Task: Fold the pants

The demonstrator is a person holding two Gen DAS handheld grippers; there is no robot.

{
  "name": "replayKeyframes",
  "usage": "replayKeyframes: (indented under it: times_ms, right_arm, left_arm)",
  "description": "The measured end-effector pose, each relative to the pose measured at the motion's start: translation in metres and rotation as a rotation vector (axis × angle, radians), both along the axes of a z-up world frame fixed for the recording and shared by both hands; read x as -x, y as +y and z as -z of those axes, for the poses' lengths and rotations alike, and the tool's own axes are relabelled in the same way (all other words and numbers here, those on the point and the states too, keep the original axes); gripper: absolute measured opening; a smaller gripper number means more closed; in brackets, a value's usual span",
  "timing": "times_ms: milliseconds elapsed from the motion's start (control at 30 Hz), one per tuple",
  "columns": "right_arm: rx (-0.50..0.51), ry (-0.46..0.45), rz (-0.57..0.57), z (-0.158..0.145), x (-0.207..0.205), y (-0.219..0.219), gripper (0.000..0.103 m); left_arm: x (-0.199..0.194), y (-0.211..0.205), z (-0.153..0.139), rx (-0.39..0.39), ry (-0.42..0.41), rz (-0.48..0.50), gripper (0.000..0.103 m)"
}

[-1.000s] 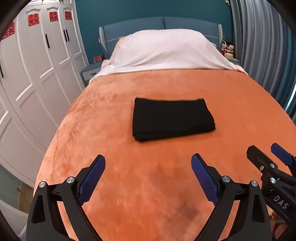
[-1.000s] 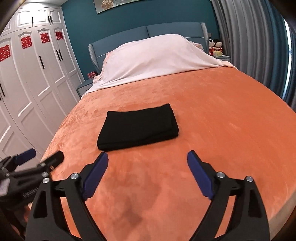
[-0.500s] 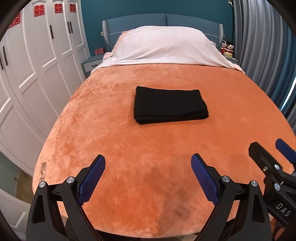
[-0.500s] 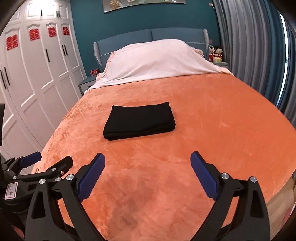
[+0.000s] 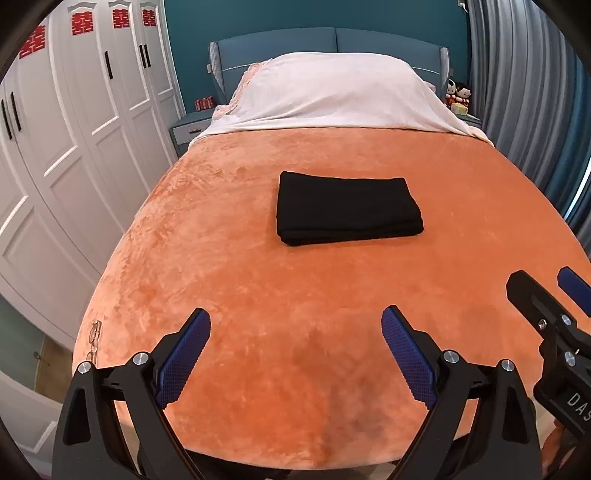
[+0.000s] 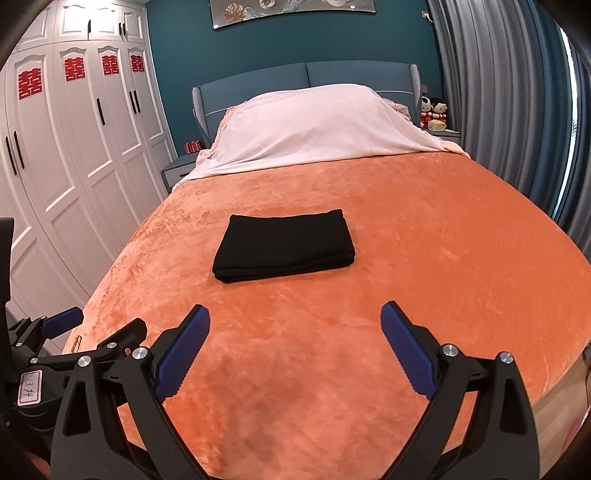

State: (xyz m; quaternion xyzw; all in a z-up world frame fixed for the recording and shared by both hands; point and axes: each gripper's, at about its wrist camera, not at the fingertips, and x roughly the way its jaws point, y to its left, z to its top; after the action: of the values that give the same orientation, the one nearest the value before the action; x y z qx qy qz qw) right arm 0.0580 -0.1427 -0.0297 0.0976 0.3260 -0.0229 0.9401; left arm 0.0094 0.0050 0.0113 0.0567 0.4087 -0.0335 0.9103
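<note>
Bedroom, deep teal wall [image 6: 295, 44] behind a blue padded headboard [image 6: 306, 75]. Bed [image 6: 461, 266] covered in an orange plush blanket; white sheet [image 6: 314, 125] mounded at the head end. White panelled wardrobe [image 6: 74, 155] on the left — red paper cut-outs [image 6: 74, 69] on its doors. Grey curtains [image 6: 491, 92] on the right, daylight at their edge. Framed picture [image 6: 291, 7] above the headboard.

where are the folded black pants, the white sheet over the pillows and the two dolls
folded black pants [image 5: 347, 210], left wrist view, middle of the top layer
white sheet [image 5: 332, 92], left wrist view, centre of the draped mound
two dolls [image 6: 433, 109], right wrist view, between the pair, on the bedside stand
</note>
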Motion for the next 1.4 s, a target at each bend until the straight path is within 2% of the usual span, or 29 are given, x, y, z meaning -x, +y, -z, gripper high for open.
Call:
replayKeyframes:
  times_ms: [533,767,1033,1167,1300,1400]
  right_arm:
    - [-0.008,0.007,0.011,0.0031,0.0026,0.0018,0.092]
    - [-0.007,0.006,0.010,0.0027,0.0026,0.0012,0.092]
    - [-0.007,0.004,0.024,0.0026,0.0065,0.0034,0.092]
    - [-0.006,0.002,0.026,0.0016,0.0072,0.0034,0.092]
    - [-0.008,0.004,0.025,0.0014,0.0062,0.0015,0.092]
    - [-0.008,0.005,0.039,-0.0004,0.0077,0.0026,0.092]
  left_arm:
    - [0.0008,0.0059,0.0023,0.004,0.011,0.005,0.092]
    - [0.0032,0.0056,-0.0002,0.008,-0.008,0.039,0.092]
    - [0.0054,-0.0021,-0.0002,-0.073,-0.028,0.034,0.092]
    - [0.0029,0.0003,0.0021,-0.022,0.006,0.051,0.092]
    - [0.0015,0.0017,0.0029,-0.030,0.000,0.034,0.092]
    - [0.0009,0.0053,0.0029,-0.003,-0.001,0.030,0.092]
